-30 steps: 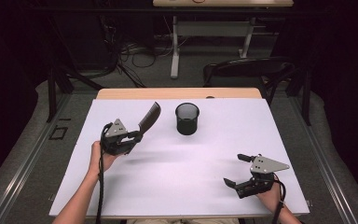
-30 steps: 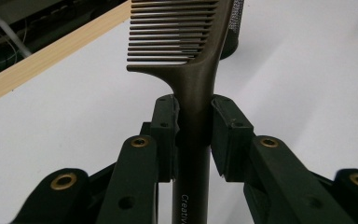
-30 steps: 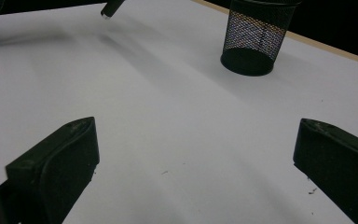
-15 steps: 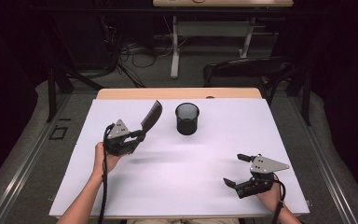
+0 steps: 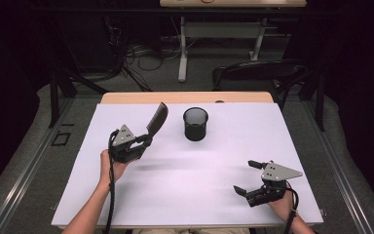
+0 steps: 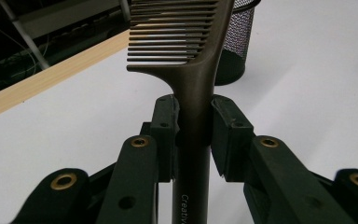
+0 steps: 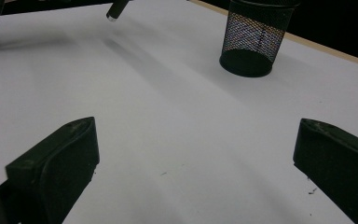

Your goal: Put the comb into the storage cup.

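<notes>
A dark brown comb is held up above the left part of the white table, its toothed end pointing up and toward the cup. My left gripper is shut on its handle; in the left gripper view both pads press the comb just below the teeth. A black mesh cup stands upright at the middle back of the table, to the right of the comb and apart from it. My right gripper rests low near the front right, open wide with nothing between its jaws.
The white sheet covers the table; a wooden strip runs along its far edge. Beyond it stand a dark chair and a desk frame with cables on the floor. In the right gripper view the mesh cup is ahead.
My left gripper with the comb has risen slightly. The right gripper has kept still.
</notes>
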`<act>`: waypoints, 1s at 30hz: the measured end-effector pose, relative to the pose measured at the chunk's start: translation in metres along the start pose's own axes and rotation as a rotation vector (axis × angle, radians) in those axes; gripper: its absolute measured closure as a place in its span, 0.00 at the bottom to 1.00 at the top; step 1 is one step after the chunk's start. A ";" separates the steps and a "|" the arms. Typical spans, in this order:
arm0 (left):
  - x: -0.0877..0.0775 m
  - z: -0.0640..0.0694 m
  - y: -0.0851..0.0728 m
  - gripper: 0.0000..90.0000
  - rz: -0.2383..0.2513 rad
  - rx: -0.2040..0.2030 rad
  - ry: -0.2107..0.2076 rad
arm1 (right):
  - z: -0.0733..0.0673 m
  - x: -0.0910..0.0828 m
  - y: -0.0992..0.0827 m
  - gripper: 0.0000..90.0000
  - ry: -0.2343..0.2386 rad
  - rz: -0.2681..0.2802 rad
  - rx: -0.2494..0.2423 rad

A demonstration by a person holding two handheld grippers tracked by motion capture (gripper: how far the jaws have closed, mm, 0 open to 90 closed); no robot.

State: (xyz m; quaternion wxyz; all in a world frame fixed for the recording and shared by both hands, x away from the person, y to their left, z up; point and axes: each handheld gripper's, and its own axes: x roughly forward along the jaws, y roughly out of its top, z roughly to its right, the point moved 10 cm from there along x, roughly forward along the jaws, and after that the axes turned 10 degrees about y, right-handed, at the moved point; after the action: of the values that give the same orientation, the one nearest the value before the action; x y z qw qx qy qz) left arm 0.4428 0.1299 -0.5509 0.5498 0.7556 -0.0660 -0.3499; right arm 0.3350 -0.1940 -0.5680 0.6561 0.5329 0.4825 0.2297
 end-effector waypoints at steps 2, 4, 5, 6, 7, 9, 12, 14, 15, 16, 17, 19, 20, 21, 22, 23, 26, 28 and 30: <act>0.000 0.000 0.000 0.80 0.001 -0.002 0.004 | 0.000 0.000 0.000 0.00 0.000 0.000 0.001; 0.001 0.000 0.001 0.80 0.005 -0.007 0.007 | 0.000 0.000 0.000 0.00 0.000 0.001 0.000; 0.001 0.000 0.002 0.80 0.009 -0.008 0.010 | 0.000 0.000 0.000 0.00 0.001 0.001 0.000; 0.001 0.001 0.002 0.80 0.015 -0.009 0.011 | 0.000 0.000 0.000 0.00 0.000 0.001 -0.001; 0.001 0.001 0.003 0.80 0.023 -0.006 0.015 | 0.000 0.000 0.000 0.00 0.000 0.001 -0.001; 0.001 0.001 0.004 0.80 0.028 -0.008 0.017 | 0.000 0.000 0.000 0.00 0.000 0.001 0.000; 0.002 0.001 0.005 0.80 0.036 -0.013 0.020 | 0.000 0.000 0.000 0.00 0.001 0.001 0.001; 0.002 0.002 0.006 0.80 0.037 -0.020 0.020 | 0.000 0.001 0.000 0.00 0.001 0.001 0.001; 0.003 0.002 0.006 0.80 0.041 -0.025 0.021 | 0.000 0.001 0.000 0.00 0.000 0.001 0.002; 0.003 0.002 0.007 0.80 0.042 -0.026 0.025 | 0.000 0.001 0.000 0.00 0.000 0.001 0.002; 0.003 0.003 0.007 0.80 0.044 -0.029 0.024 | 0.000 0.001 0.000 0.00 0.000 0.002 0.003; 0.003 0.003 0.008 0.80 0.046 -0.034 0.025 | 0.000 0.001 0.000 0.00 -0.001 0.002 0.003; 0.004 0.003 0.009 0.80 0.048 -0.036 0.026 | 0.000 0.000 0.000 0.00 -0.001 0.001 0.003; 0.004 0.003 0.010 0.80 0.052 -0.040 0.029 | 0.000 0.000 0.000 0.00 -0.002 0.001 0.001; 0.004 0.003 0.011 0.80 0.055 -0.045 0.027 | 0.000 0.000 0.000 0.00 -0.002 0.001 0.002; 0.004 0.003 0.011 0.80 0.057 -0.047 0.028 | 0.000 0.000 0.000 0.00 -0.003 0.001 0.002; 0.004 0.003 0.013 0.80 0.060 -0.048 0.031 | 0.000 0.000 0.000 0.00 -0.004 0.001 0.003; 0.005 0.003 0.015 0.80 0.064 -0.048 0.032 | 0.000 0.000 0.000 0.00 -0.004 0.001 0.003; 0.005 0.004 0.017 0.80 0.068 -0.046 0.034 | 0.000 0.000 0.000 0.00 -0.002 0.001 0.003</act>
State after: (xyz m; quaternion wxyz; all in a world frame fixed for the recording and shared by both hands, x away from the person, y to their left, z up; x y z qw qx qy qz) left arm 0.4490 0.1184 -0.5390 0.5796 0.7459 -0.0742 -0.3197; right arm 0.3352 -0.1940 -0.5679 0.6559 0.5342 0.4817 0.2288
